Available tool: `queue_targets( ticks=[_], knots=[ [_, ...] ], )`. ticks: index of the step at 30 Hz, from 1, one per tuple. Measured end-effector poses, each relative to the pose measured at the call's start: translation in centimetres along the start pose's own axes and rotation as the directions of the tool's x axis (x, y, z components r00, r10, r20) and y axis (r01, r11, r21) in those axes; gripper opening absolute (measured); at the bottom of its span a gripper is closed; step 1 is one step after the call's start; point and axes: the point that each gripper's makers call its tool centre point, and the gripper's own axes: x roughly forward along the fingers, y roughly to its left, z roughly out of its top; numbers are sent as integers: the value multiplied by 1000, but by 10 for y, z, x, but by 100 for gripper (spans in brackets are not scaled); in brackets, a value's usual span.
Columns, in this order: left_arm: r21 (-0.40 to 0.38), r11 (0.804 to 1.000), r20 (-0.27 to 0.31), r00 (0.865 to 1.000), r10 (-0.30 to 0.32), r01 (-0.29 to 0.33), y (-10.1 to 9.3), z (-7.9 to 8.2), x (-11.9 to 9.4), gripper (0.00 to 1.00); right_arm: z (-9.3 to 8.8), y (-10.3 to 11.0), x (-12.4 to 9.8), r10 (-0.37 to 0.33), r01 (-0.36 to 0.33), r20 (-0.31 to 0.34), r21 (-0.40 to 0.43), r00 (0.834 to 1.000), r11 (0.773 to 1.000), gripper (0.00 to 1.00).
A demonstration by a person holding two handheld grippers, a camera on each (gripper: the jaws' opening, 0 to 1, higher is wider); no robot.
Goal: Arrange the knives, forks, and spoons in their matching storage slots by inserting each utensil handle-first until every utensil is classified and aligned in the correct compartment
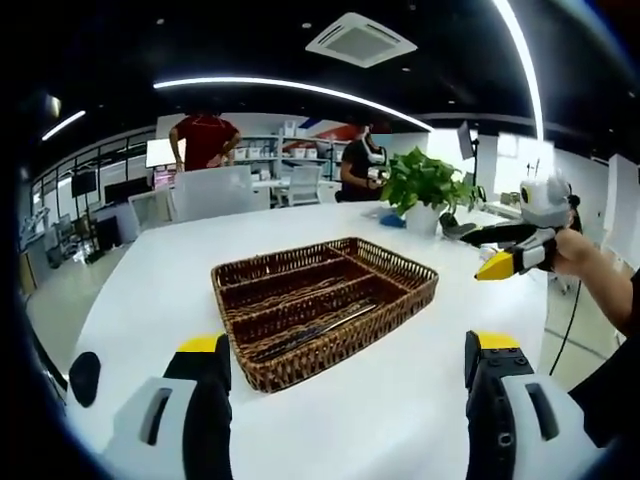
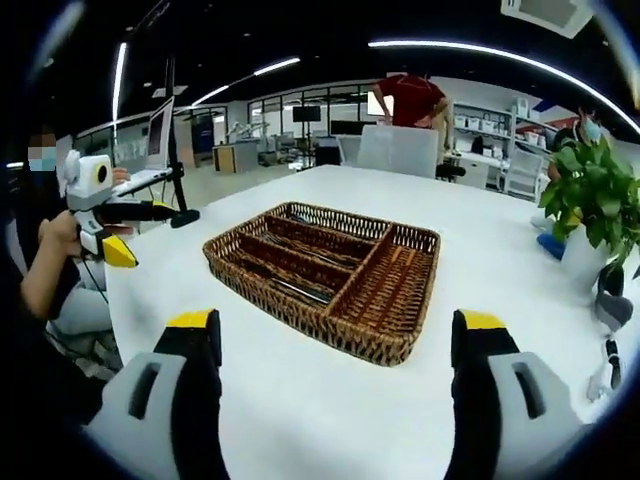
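Both of my claws hang released with nothing between the jaws: my left yellow-tipped black-and-white gripper (image 1: 345,362) has its jaws spread wide above the white tabletop (image 1: 400,410), and my right yellow-tipped gripper (image 2: 337,340) is spread the same way. In the left gripper view the right gripper shows again at the right edge, held in my hand (image 1: 572,250) above the table's far side. Just ahead of both lies the brown woven wicker cutlery tray (image 1: 400,285) with its long compartments; dark metal utensils (image 1: 315,330) lie lengthwise in the near long slot, though I cannot tell which kinds. Beyond the tray stands a leafy green plant in a white pot (image 1: 425,190).
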Motion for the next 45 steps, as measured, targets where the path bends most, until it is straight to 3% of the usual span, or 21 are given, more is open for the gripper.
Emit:
queue_targets(
  ticks=[14,21,45],
  knots=[
    [-37,999,3,1000,21,-21,-2,-8,-8,99,-6,2,-13,-10,10,-7,23,1000,1000,100],
    [-41,999,0,1000,31,-31,-1,-9,-10,99,-4,-2,-13,-22,22,-17,-11,1000,1000,100],
    [-29,999,3,999,42,-42,2,-9,-14,99,-10,2,-11,-16,16,-43,1,999,1000,99]
  ],
)
